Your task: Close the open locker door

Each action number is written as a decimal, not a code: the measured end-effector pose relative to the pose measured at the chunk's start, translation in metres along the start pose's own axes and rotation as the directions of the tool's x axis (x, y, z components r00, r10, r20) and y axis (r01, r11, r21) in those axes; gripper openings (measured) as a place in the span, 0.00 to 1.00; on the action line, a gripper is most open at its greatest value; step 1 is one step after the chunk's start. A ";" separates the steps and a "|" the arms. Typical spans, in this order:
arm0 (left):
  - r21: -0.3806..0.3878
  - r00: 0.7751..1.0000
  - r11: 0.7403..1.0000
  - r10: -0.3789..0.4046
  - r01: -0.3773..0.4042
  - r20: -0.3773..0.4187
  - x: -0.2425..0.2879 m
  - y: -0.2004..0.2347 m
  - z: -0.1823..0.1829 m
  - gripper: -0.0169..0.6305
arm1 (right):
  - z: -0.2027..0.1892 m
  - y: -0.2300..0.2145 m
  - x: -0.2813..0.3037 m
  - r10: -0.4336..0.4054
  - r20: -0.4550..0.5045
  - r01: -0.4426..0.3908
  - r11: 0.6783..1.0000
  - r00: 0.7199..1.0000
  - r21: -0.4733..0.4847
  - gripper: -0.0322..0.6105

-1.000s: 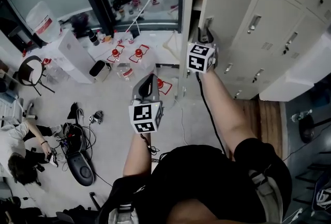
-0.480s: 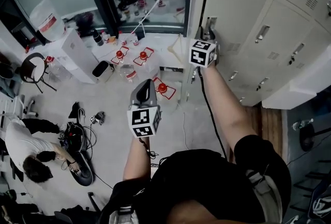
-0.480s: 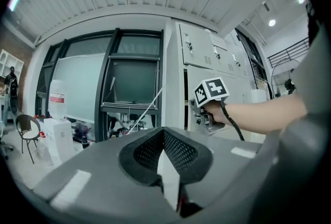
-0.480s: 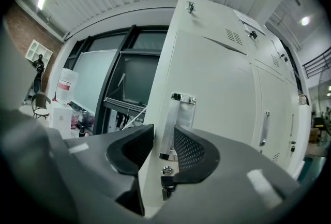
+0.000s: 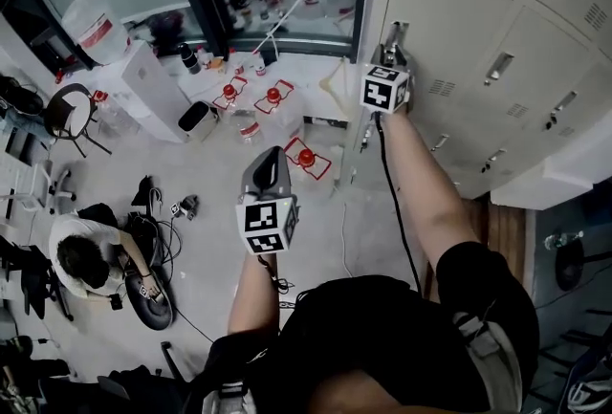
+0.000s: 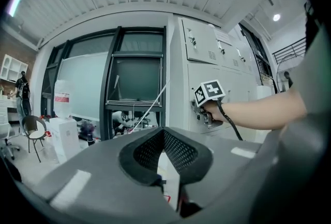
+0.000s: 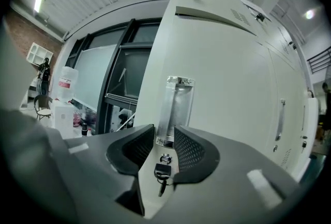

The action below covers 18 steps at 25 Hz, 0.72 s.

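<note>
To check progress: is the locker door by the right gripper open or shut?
Shut or nearly: the locker door lies flush with neighbouring doors; latching, cannot tell.

The pale floor (image 5: 210, 202) carries a large water jug (image 5: 88, 28) and a white cabinet (image 5: 143, 87) at the upper left, with a black chair (image 5: 65, 120) just beside them. Near the middle, red-capped bottles (image 5: 273, 98) stand on red-edged mats (image 5: 320, 168). At the lower left a person (image 5: 86, 259) crouches by a tangle of cables (image 5: 158, 254). The lockers (image 5: 497, 68) stand at the right, where a strip of wooden flooring (image 5: 502, 230) runs along their foot.
</note>
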<state>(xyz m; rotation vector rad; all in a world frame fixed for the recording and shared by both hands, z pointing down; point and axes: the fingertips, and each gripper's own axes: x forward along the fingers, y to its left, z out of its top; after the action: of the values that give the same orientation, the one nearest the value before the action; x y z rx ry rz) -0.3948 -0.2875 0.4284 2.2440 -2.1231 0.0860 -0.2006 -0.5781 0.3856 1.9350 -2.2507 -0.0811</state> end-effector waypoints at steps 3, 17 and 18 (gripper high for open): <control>-0.001 1.000 1.000 0.014 -0.014 -0.010 0.000 -0.002 -0.002 0.03 | -0.006 -0.004 0.011 0.032 -0.013 -0.032 0.999 0.999 0.037 0.26; 0.030 1.000 1.000 0.000 0.000 0.015 0.016 -0.058 0.015 0.03 | 0.023 -0.006 -0.064 0.236 0.191 -0.245 0.969 0.953 0.026 0.25; 0.032 1.000 0.999 -0.004 0.003 0.019 0.017 -0.063 0.017 0.03 | 0.025 -0.009 -0.078 0.252 0.210 -0.262 0.965 0.945 0.024 0.25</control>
<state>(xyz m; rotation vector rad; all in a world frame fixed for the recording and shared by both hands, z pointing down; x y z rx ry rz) -0.3311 -0.3024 0.4130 2.2754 -2.1427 0.0996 -0.1850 -0.5048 0.3526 1.7061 -2.6452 -0.1982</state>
